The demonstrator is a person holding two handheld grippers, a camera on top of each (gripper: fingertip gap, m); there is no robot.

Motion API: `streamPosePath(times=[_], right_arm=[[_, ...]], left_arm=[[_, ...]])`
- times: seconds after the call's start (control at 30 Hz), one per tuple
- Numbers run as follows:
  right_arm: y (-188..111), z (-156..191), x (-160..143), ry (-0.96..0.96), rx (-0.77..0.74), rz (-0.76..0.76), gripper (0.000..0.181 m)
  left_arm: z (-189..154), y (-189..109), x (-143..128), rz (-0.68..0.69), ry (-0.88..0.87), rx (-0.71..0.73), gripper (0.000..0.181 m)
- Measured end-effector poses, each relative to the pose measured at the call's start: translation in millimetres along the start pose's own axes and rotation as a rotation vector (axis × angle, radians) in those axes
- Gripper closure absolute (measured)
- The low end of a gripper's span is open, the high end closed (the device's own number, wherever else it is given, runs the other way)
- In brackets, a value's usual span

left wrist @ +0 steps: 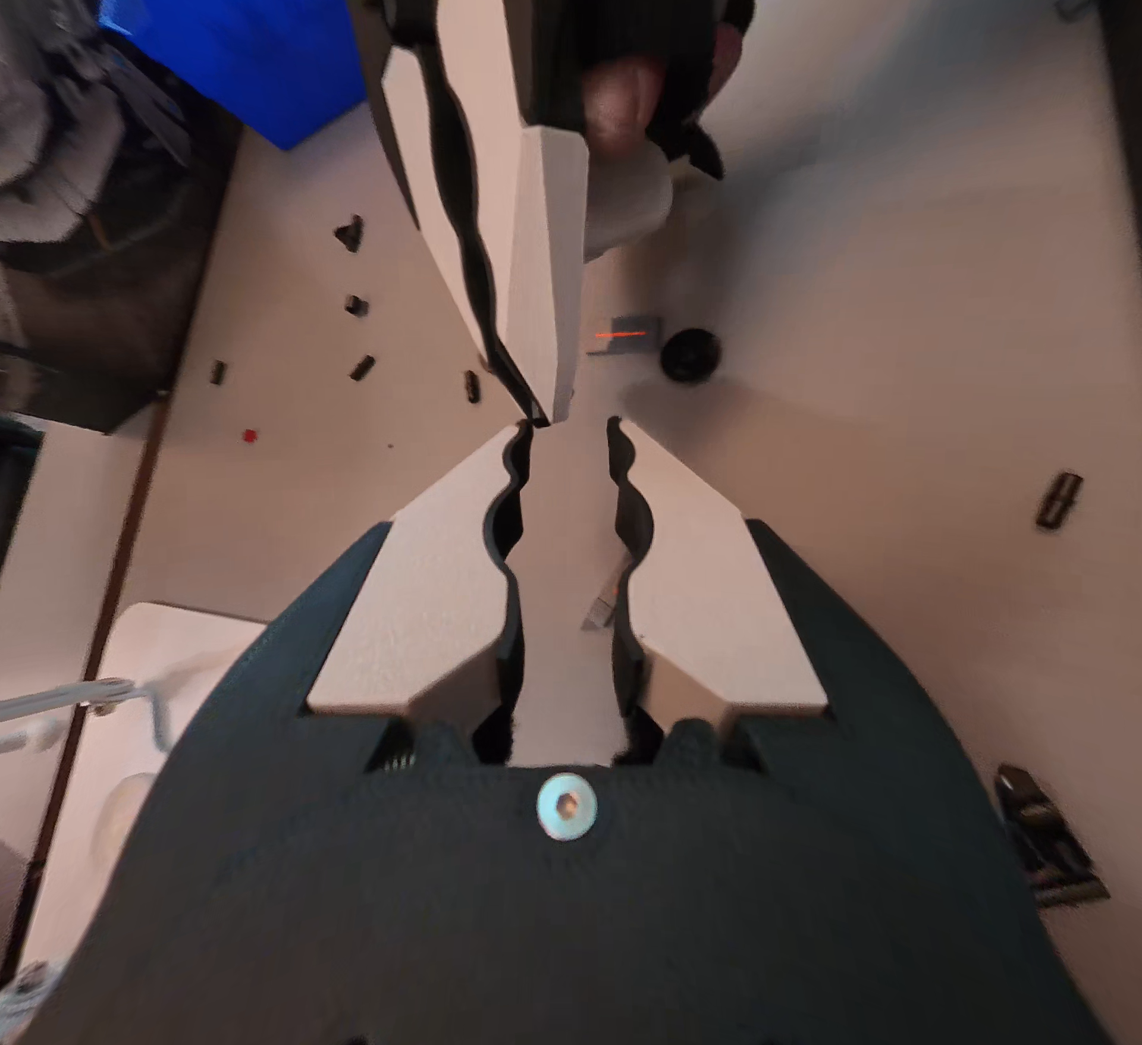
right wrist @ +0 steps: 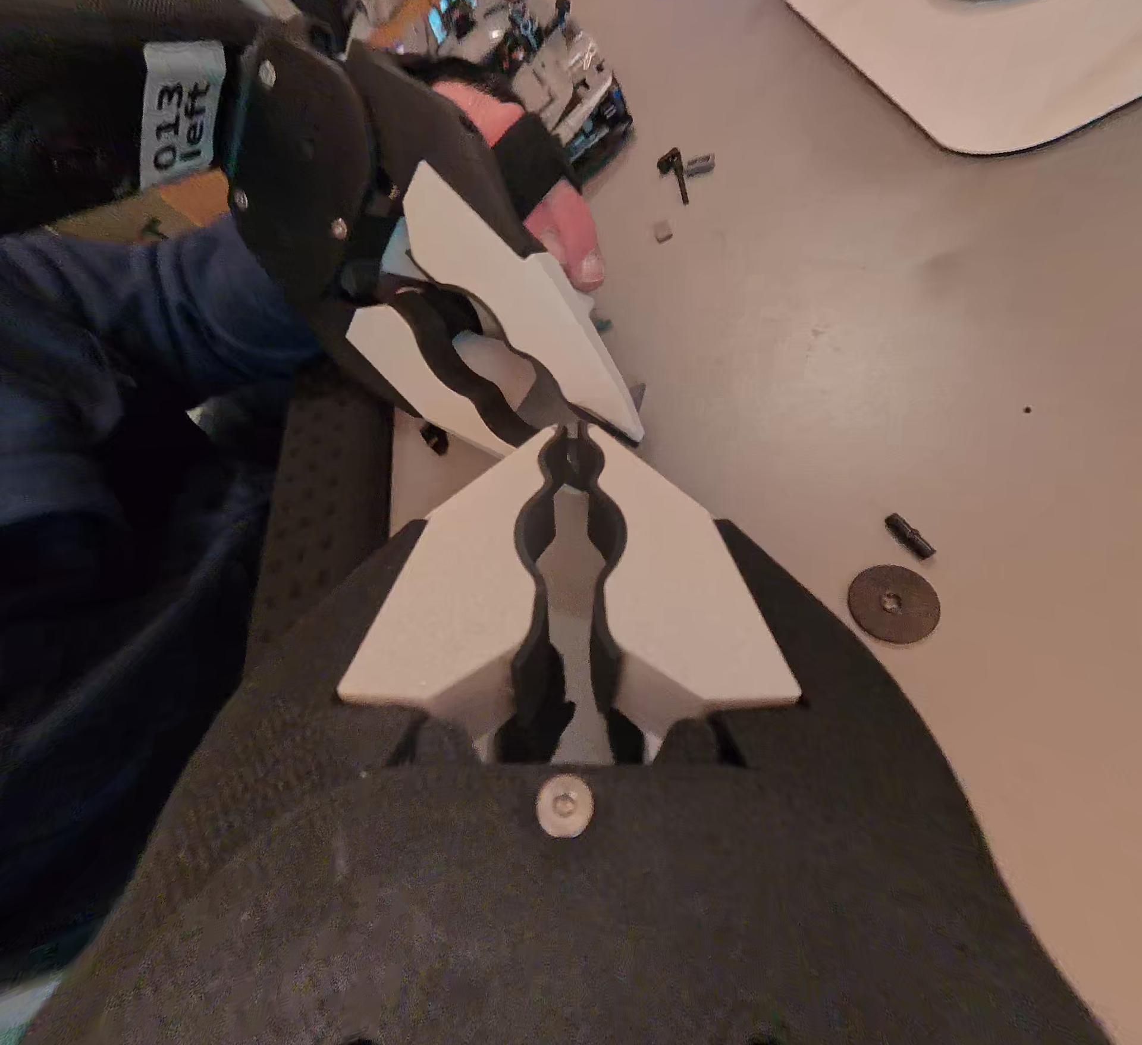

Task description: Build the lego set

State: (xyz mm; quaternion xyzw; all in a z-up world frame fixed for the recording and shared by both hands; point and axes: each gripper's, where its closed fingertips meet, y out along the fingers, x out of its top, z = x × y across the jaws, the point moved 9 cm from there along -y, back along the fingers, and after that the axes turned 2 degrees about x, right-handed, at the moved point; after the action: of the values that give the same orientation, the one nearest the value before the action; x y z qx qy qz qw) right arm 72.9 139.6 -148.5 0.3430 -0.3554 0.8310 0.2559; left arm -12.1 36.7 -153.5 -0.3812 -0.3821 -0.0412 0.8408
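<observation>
In the right wrist view my right gripper is nearly closed on a small dark lego piece held at its tips above the table. My left gripper comes in from the left with its jaws apart around those tips. In the left wrist view my left gripper is open with nothing between its fingers. The right gripper reaches down from the top, and its closed tips sit at my left finger's tip. Both are hand-held, and a thumb shows.
Loose lego parts lie on the beige table: a black tyre, a grey piece, a red stud, small black pieces, a black disc and a black pin. A blue bin stands off the table's edge. A white stand base is far right. Less than 4 cm separates the two grippers' tips.
</observation>
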Motion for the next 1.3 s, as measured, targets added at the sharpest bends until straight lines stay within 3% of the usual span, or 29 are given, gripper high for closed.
streamPosePath(times=[0.4,0.87,1.3], right_arm=[[-3.8,-4.3,3.2,0.102,0.062,-0.093,0.181],[-4.8,-3.2,5.7,0.102,0.063,-0.124,0.175],[-11.0,-6.1,6.7,0.117,0.073,-0.161,0.181]], left_arm=[[2.0,-3.4,10.9,-0.024,0.105,0.195,0.164],[5.1,-5.7,9.4,-0.035,0.094,0.218,0.168],[6.1,-12.2,12.3,-0.081,0.108,0.256,0.169]])
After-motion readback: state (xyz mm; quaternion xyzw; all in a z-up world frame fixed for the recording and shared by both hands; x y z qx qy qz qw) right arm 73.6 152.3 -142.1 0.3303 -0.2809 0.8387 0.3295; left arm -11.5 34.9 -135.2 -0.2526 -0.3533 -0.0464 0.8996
